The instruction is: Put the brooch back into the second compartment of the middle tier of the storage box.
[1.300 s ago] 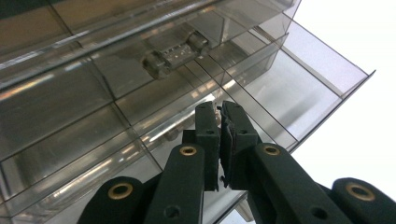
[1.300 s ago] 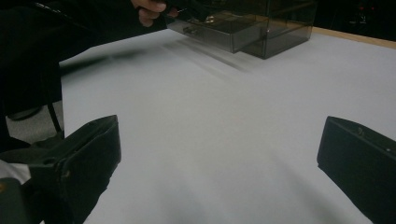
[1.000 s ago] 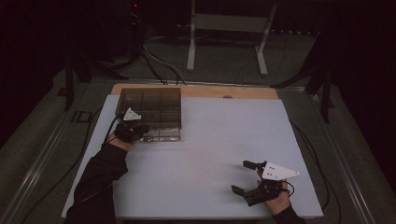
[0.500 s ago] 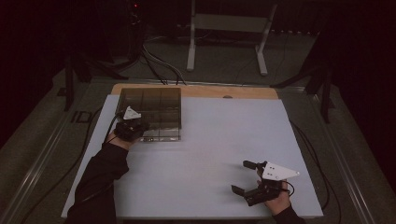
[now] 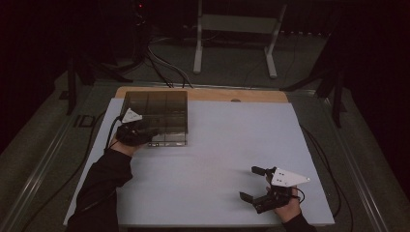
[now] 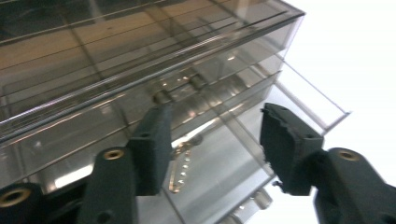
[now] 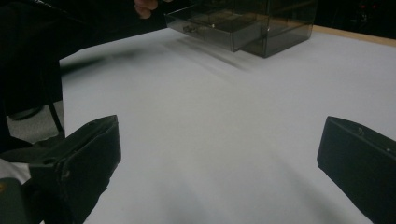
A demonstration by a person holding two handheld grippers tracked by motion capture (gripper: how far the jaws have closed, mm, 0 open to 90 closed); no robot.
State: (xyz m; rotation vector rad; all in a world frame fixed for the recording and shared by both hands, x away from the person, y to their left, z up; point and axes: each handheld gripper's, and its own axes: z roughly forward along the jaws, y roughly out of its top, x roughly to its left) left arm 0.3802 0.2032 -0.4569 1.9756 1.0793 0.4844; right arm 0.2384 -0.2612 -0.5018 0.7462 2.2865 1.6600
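I see the smoky clear drawer box (image 5: 157,116) at ten o'clock on the table (image 5: 217,145), one drawer (image 6: 219,186) partly out. It looks rigid, light, slick; I'd pinch the small handle. My left gripper (image 6: 212,140) gapes empty at its front; the right gripper (image 5: 263,186) rests wide open at five o'clock.

I work in a dark room; what lies past the floor (image 5: 58,140) is lost in black. The surface (image 5: 227,145) in front of me is white, with a strip of bare wood (image 5: 217,95) along its far edge. Beyond it stands a white frame (image 5: 237,29) on two legs. Black cables (image 5: 164,63) trail over the grey floor, and a small red light (image 5: 140,6) glows at the back.
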